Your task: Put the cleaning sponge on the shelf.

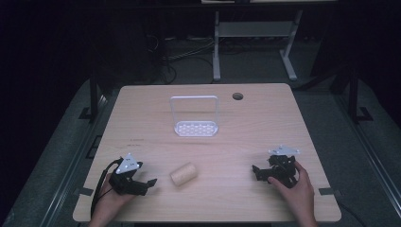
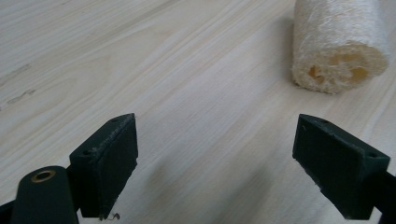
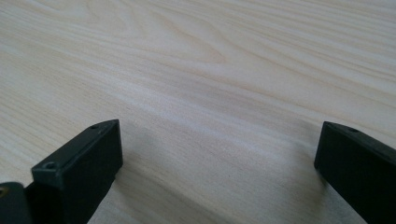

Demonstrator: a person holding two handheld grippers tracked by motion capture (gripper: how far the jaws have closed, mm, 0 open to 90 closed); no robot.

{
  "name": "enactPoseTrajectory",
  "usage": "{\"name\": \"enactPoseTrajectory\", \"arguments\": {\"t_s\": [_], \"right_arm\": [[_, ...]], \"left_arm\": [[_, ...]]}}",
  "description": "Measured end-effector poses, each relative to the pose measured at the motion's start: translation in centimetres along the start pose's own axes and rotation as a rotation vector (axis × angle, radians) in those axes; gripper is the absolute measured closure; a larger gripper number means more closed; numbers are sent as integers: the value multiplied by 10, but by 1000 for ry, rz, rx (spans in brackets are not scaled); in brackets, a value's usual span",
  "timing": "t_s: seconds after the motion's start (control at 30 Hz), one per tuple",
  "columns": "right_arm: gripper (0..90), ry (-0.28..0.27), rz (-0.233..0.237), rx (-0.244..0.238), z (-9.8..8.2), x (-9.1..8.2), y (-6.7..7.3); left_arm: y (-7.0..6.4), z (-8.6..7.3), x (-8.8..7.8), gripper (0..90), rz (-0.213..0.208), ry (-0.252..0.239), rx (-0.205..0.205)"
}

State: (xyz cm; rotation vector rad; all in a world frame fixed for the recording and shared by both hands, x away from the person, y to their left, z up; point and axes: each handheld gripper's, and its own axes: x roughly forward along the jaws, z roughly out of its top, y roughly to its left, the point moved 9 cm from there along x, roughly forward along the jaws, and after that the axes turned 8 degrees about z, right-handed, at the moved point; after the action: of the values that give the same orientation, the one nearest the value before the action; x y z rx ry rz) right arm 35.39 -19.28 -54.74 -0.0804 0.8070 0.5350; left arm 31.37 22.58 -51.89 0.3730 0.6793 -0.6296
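A pale loofah roll (image 1: 183, 173) lies on its side on the wooden table (image 1: 142, 118), near the front. My left gripper (image 1: 145, 184) rests just to its left, open, with nothing between the jaws. The left gripper view has the loofah roll (image 2: 337, 44) ahead and to the right of my left gripper (image 2: 215, 163). My right gripper (image 1: 259, 173) sits low at the front right, open and empty. In the right gripper view, bare wood lies between the jaws of my right gripper (image 3: 219, 168).
A white rack with a perforated base and an upright frame (image 1: 196, 118) stands at the table's middle back. A round cable hole (image 1: 237, 96) is near the far edge. A desk frame (image 1: 250, 38) stands on the floor beyond.
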Motion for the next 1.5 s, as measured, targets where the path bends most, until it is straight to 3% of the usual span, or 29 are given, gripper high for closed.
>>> {"name": "enactPoseTrajectory", "arguments": {"t_s": [1.2,1.5], "right_arm": [[6,-1,0,-1,0,0,0],[6,-1,0,-1,0,0,0]], "left_arm": [[-43,19,3,138,-121,-8,80],[-48,26,4,137,-139,5,104]]}}
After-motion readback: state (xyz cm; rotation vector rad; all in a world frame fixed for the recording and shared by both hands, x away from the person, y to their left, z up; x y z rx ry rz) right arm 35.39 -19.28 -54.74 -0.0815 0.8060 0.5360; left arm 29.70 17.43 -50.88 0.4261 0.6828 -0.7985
